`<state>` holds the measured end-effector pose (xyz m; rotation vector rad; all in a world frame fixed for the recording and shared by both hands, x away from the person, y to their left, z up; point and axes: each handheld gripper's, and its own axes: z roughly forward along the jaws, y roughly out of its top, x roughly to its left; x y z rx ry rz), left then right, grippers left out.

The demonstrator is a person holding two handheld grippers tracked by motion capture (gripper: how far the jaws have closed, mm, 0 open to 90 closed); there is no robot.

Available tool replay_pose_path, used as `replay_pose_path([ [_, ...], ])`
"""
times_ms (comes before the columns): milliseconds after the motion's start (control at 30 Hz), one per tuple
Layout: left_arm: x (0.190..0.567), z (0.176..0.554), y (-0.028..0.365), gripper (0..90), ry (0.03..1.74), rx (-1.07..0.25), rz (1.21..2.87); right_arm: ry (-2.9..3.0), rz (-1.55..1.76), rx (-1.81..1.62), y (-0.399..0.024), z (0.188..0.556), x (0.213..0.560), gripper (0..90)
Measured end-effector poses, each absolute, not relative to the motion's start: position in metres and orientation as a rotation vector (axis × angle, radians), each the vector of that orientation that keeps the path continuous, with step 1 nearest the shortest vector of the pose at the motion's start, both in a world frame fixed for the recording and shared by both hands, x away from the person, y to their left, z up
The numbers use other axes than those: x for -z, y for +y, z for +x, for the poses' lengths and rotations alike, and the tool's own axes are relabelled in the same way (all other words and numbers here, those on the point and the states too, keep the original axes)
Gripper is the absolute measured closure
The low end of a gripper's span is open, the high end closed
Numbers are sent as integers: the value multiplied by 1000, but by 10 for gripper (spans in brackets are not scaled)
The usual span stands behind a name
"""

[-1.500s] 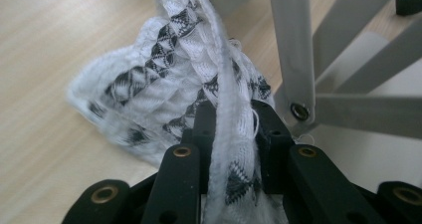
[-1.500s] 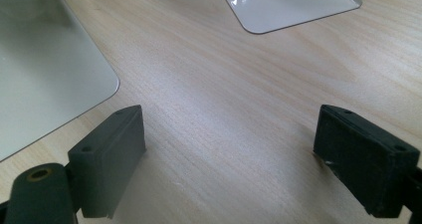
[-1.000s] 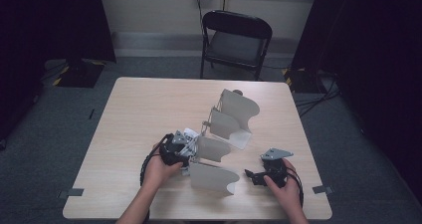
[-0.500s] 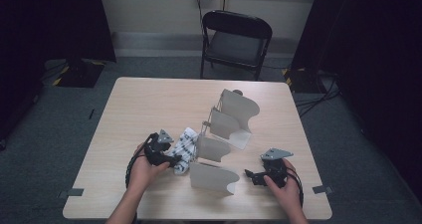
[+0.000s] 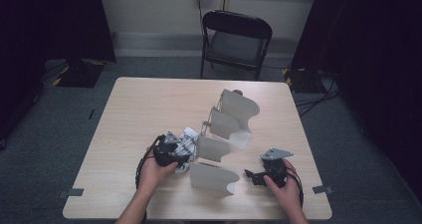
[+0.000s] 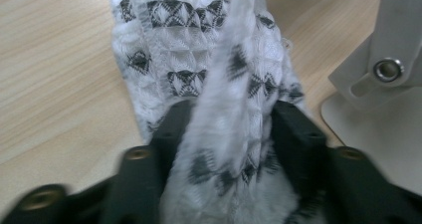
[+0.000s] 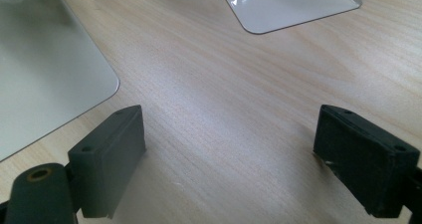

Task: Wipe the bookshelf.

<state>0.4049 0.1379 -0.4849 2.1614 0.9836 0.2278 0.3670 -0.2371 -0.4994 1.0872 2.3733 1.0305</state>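
We see a light wooden table [image 5: 144, 119] standing on a grey carpet floor [image 5: 54, 134]. Behind it there is a black folding chair [image 5: 234, 40] against a pale wall [image 5: 149, 10], and dark curtains [image 5: 50, 20] hang on both sides of the room. A row of grey curved divider plates [image 5: 224, 129] stands upright on the table, from the middle toward the near edge.

The left tool [image 5: 180, 154] is at the left of these plates. Its jaws have just been closing, and in the left gripper view they press on a white cloth with black pattern [image 6: 219, 79], bunched between them. The cloth lies on the table just beside a grey plate foot.

The right tool [image 5: 249, 174] rests near the front right corner of the table. Its jaws stand wide apart over bare wood, with nothing between them.
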Motion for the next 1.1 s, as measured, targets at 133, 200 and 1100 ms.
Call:
replay_pose_path([
  [133,478,407,136,757,1009,-177,2167,2375,1087,-1030,-237,367,499,123],
  [200,470,407,136,760,995,-180,2149,2375,1087,-1030,-237,367,499,123],
  [1100,462,440,116,752,936,-174,2173,2374,1087,-1031,-237,367,499,123],
])
